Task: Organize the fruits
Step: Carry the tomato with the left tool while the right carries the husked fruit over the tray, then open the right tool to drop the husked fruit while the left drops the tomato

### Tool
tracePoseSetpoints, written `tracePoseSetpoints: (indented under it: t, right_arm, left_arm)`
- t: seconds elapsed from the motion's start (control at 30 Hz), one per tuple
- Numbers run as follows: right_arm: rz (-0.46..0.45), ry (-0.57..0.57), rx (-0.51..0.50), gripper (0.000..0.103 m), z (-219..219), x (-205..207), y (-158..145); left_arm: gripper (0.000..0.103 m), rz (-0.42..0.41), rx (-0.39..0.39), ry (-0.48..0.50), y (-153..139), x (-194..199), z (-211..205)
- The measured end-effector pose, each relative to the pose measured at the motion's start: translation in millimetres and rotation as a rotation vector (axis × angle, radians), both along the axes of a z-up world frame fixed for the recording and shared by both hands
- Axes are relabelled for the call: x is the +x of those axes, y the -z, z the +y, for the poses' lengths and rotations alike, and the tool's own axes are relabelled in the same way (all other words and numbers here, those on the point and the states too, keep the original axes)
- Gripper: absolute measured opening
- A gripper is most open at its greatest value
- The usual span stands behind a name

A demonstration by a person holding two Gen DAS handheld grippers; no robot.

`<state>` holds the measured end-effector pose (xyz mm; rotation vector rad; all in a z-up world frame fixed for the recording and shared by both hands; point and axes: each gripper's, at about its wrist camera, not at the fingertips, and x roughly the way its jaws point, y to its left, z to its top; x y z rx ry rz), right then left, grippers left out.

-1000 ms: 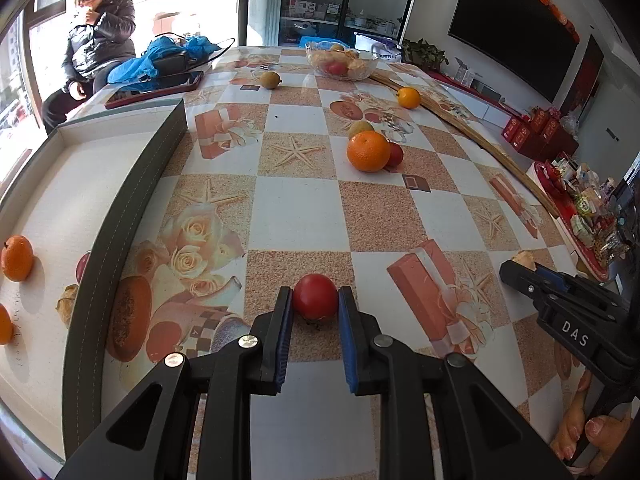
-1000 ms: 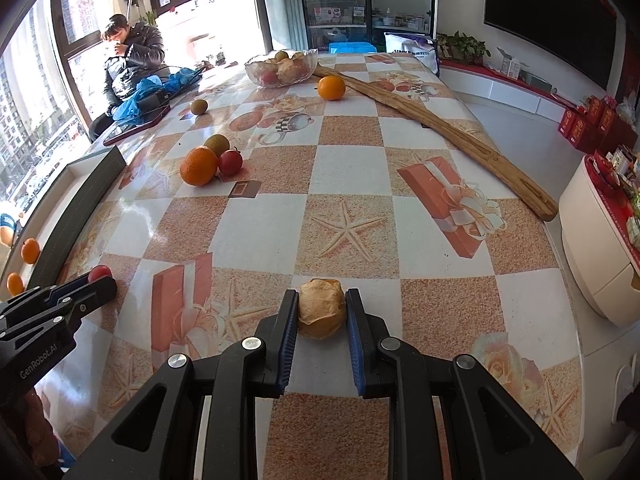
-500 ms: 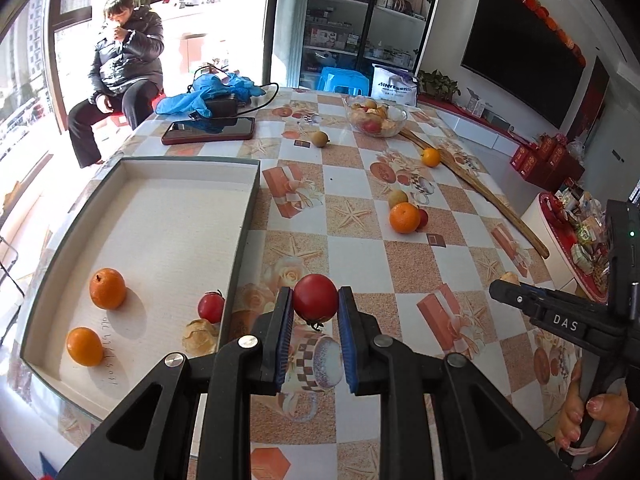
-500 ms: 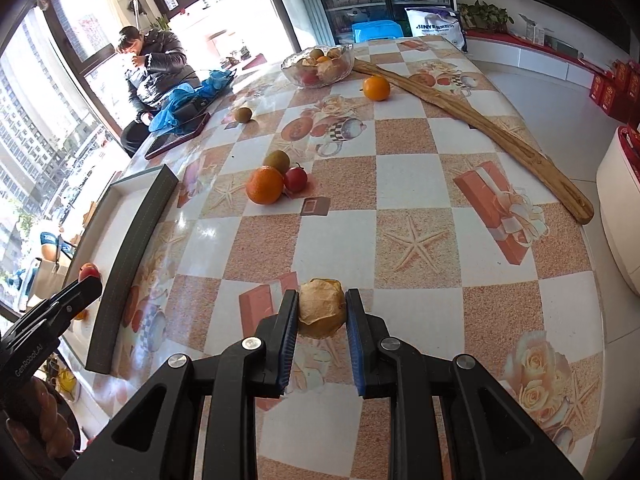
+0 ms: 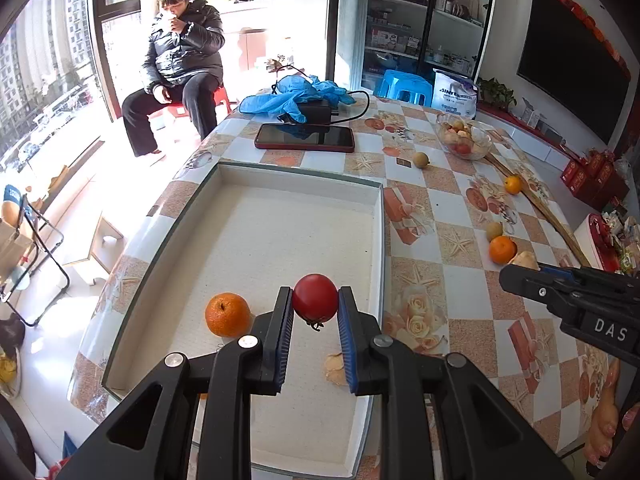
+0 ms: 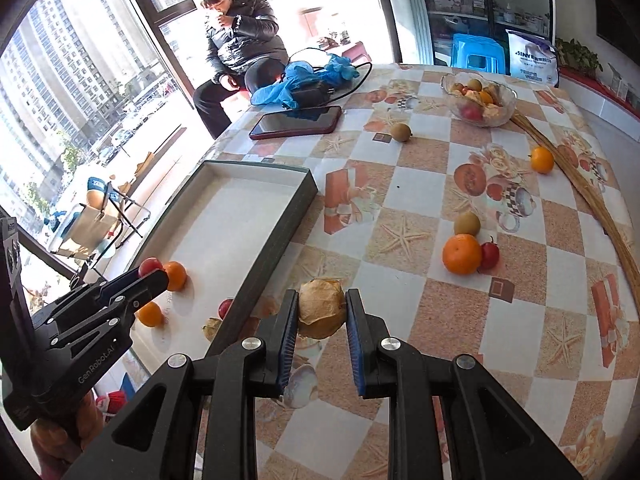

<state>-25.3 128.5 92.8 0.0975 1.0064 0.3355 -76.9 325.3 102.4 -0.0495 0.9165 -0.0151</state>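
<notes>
The left gripper (image 5: 315,316) is clamped on a small round red tomato (image 5: 315,298), its blue-padded fingers (image 5: 285,334) pressing both sides, and holds it above the shallow white rectangular tray with dark rim (image 5: 280,216) that lies along the table's left edge. In this left wrist view a round orange mandarin (image 5: 227,314) sits on the tray floor just left of the gripper, and a papery tan husked fruit (image 5: 335,368) shows partly behind the right finger. On the checked, flower-printed tablecloth of the table (image 5: 460,304), a second orange mandarin (image 5: 502,249) lies beside a brownish round fruit (image 5: 494,230), well apart from the tray. The clear glass bowl of mixed fruit (image 5: 464,141) stands near the far edge, and a dark phone in a red case (image 5: 305,138) lies beyond the tray's far rim.

In the right wrist view the right gripper (image 6: 322,318) is closed on a tan papery husked fruit (image 6: 322,307), held over the table just beside the tray's (image 6: 280,240) right rim. The left gripper (image 6: 150,276) appears at the left with the tomato (image 6: 149,265) at its tip, over the tray. In the tray lie two mandarins (image 6: 176,275), a small red fruit (image 6: 225,307) and another husked fruit (image 6: 212,328) against the right wall. An orange mandarin (image 6: 461,254) touches a small red fruit (image 6: 489,253) mid-table.
</notes>
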Motion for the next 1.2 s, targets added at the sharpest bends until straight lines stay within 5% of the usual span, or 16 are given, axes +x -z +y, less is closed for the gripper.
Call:
tracePoseSetpoints:
  t: [0.4, 0.83, 0.9, 0.93, 0.97, 1.2]
  right_arm:
    - [0.086, -0.131, 0.023, 0.024, 85, 52, 13]
    - [0.197, -0.157, 0.031, 0.024, 109, 67, 50]
    - [0.203, -0.156, 0.024, 0.024, 110, 67, 52]
    - [0.208, -0.158, 0.024, 0.024, 110, 66, 53]
    - [0.213, -0.16, 0.026, 0.024, 110, 66, 54]
    - [0.18, -0.171, 0.035, 0.069, 108, 61, 45]
  left_arm:
    - [0.024, 0.06, 0.026, -0.082, 25, 28, 39]
    - [0.026, 0.101, 0.044, -0.082, 47, 36, 40]
    - [0.044, 0.104, 0.04, -0.083, 47, 35, 40]
    - [0.068, 0.104, 0.039, -0.091, 47, 34, 41]
    - [0.082, 0.091, 0.04, -0.1, 46, 32, 42]
    - [0.082, 0.072, 0.067, -0.103, 40, 28, 40]
